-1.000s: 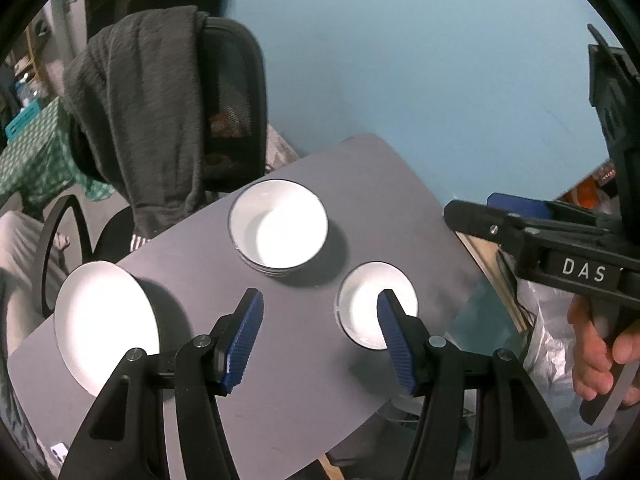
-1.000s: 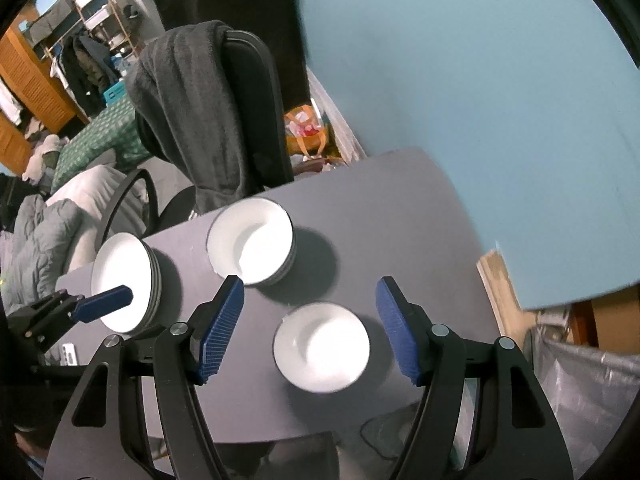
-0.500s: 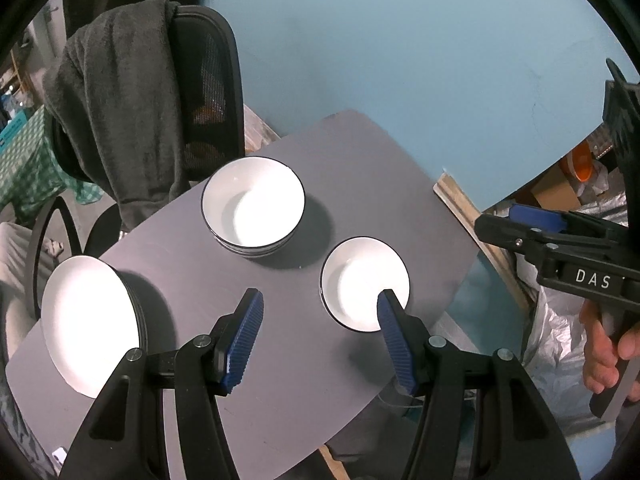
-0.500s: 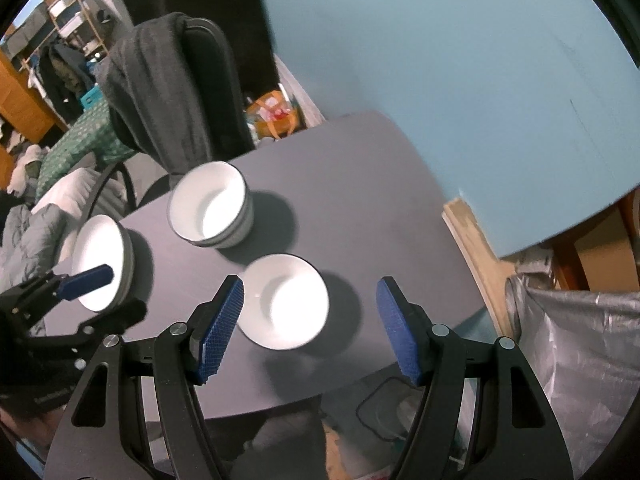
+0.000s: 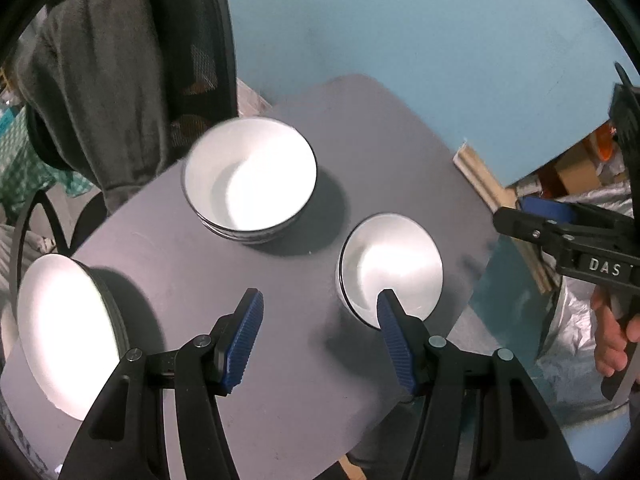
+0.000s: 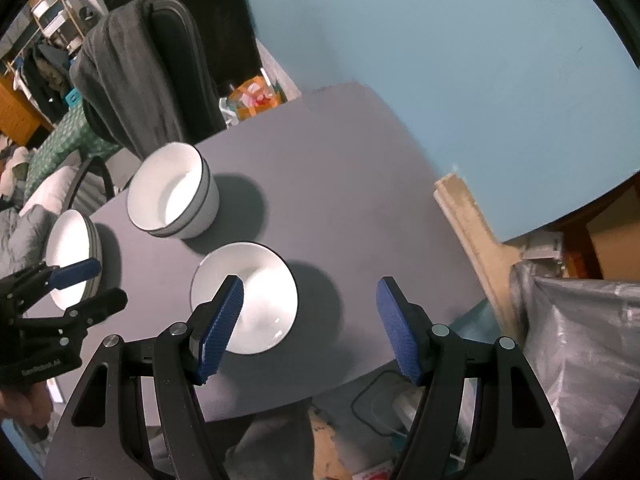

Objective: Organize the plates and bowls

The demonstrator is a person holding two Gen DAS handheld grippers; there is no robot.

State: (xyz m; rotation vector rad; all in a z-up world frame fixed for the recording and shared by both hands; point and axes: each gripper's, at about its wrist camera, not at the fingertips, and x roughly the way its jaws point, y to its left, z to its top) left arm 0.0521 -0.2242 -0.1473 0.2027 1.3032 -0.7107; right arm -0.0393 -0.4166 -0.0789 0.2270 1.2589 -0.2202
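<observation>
Below the right tongs [image 6: 308, 312], wide and empty, sits the single bowl [image 6: 245, 303] on the worktop [image 6: 360, 184]; stacked bowls [image 6: 172, 192] lie beyond. The left tongs [image 5: 318, 326] gape empty too. Glossy, round ceramic may slip from ribbed pads or clink if the rim is pinched shallowly.

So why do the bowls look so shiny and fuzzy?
Left wrist view: the stacked bowls are blurred and glare washes out the plates. Right wrist view: sharper, the single bowl shows a small glint and a dark shadow on the table; the fisheye bends the edges.
</observation>
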